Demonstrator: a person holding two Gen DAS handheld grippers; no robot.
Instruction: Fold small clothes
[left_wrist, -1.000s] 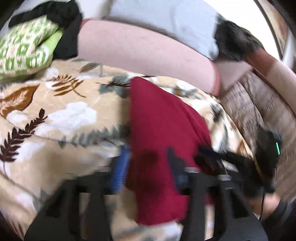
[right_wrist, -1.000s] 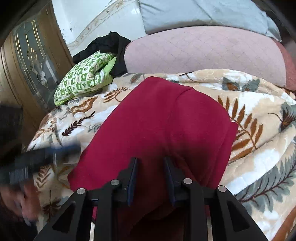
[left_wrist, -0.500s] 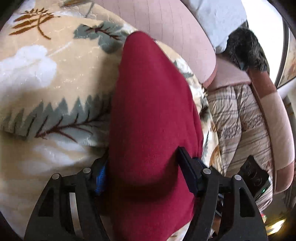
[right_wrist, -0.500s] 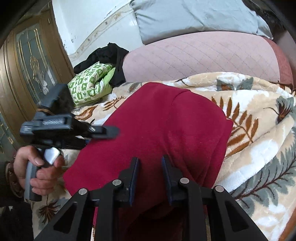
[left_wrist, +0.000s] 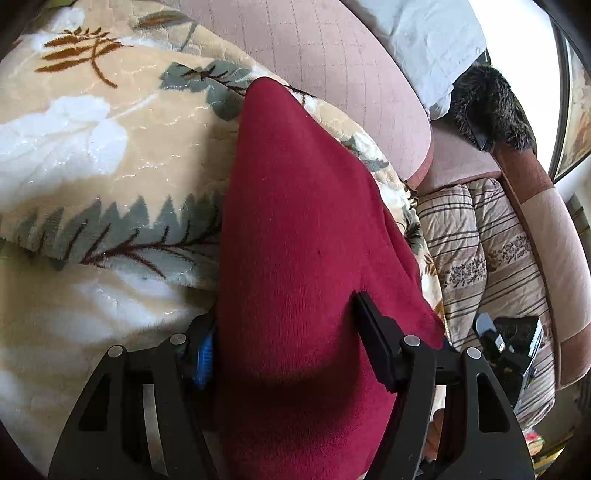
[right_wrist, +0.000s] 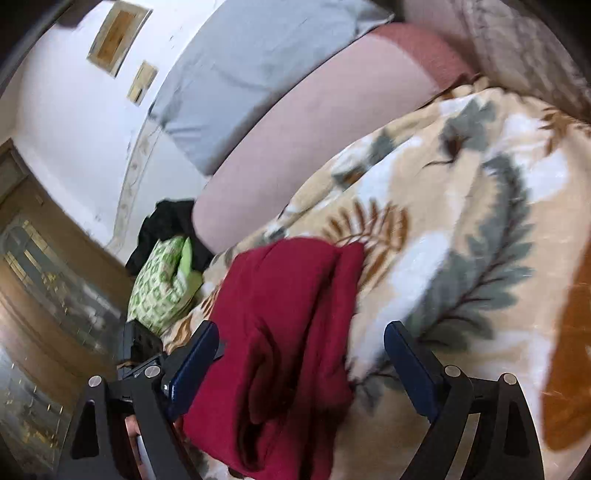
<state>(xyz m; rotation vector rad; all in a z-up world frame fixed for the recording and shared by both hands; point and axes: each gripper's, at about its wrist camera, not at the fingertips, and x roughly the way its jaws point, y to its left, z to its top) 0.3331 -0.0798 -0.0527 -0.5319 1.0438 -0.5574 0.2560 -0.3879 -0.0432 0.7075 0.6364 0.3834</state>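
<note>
A dark red garment (left_wrist: 295, 221) lies folded lengthwise on a beige leaf-print blanket (left_wrist: 92, 147). My left gripper (left_wrist: 280, 310) straddles its near end. The cloth bulges up between the wide-set fingers and hides most of the blue left pad, and I see no pinch. In the right wrist view the same garment (right_wrist: 288, 314) shows a soft fold along its middle. My right gripper (right_wrist: 301, 328) is opening, its jaws wide apart over the garment's right edge and the blanket (right_wrist: 461, 221), with neither pad pressing on the cloth. The left gripper's body (right_wrist: 138, 343) shows behind the right gripper's left finger.
A green patterned cushion (right_wrist: 159, 291) and black clothing (right_wrist: 166, 221) lie at the bed's far left. A pink padded headboard (left_wrist: 351, 74) and a grey pillow (right_wrist: 258, 74) run along the back. A striped quilt (left_wrist: 480, 240) and a dark furry item (left_wrist: 487, 103) are on the right.
The right gripper let go of the red garment, opened wide, rolled and swung to the right. The left gripper came down over the garment's near end, then stayed put.
</note>
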